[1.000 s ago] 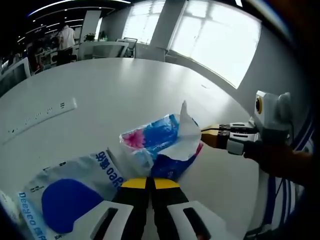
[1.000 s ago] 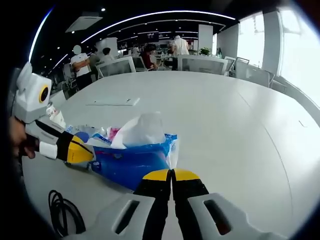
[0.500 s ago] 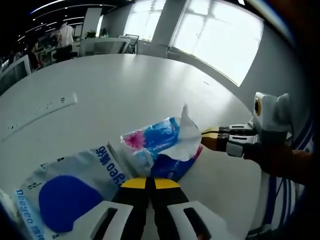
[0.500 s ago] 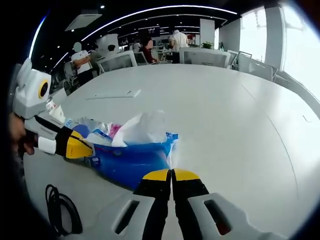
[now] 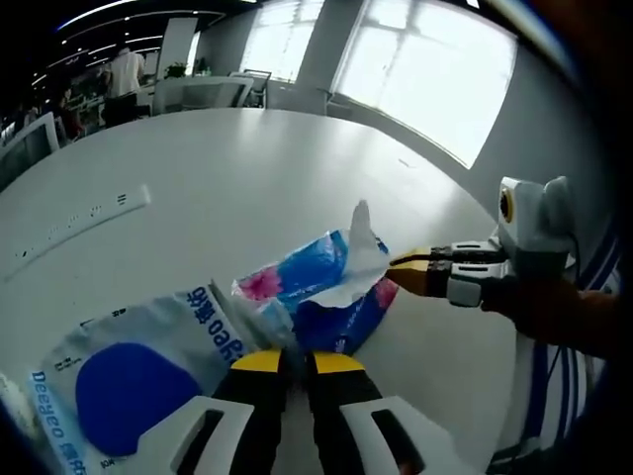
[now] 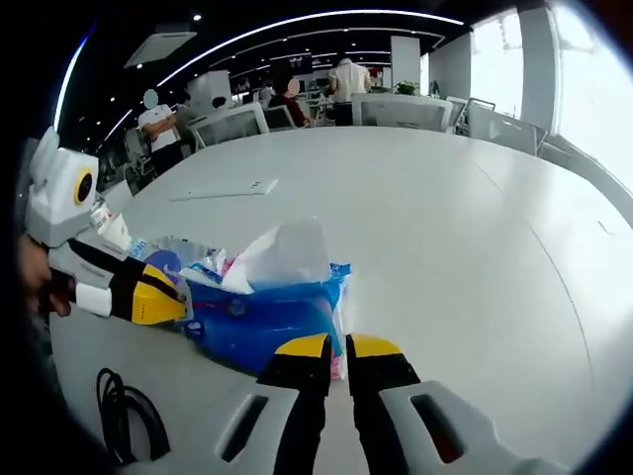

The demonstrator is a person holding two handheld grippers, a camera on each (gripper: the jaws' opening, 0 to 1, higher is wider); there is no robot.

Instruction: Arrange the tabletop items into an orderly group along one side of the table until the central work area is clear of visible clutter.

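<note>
A blue and pink tissue pack (image 5: 318,287) lies on the white table (image 5: 247,158), with a white tissue (image 5: 364,237) sticking up from it. Just before my left gripper (image 5: 298,362) lies the pack's near end, and the jaws stand a narrow gap apart. A white wipes pack with a blue oval (image 5: 129,381) lies to the left of it. My right gripper (image 5: 404,269) comes in from the right, its yellow tips at the pack's far end. In the right gripper view the tissue pack (image 6: 259,322) lies right before my right gripper (image 6: 339,346), slightly open. My left gripper (image 6: 170,297) touches the pack's left end.
A long white power strip (image 5: 79,223) lies further out on the table (image 6: 445,228); it is the flat strip (image 6: 223,188) in the right gripper view. A black cable (image 6: 124,416) coils at the near edge. Chairs, desks and people stand beyond the table.
Both grippers' jaws, pressed together before, now stand a small gap apart. The tissue pack has stayed in about the same spot.
</note>
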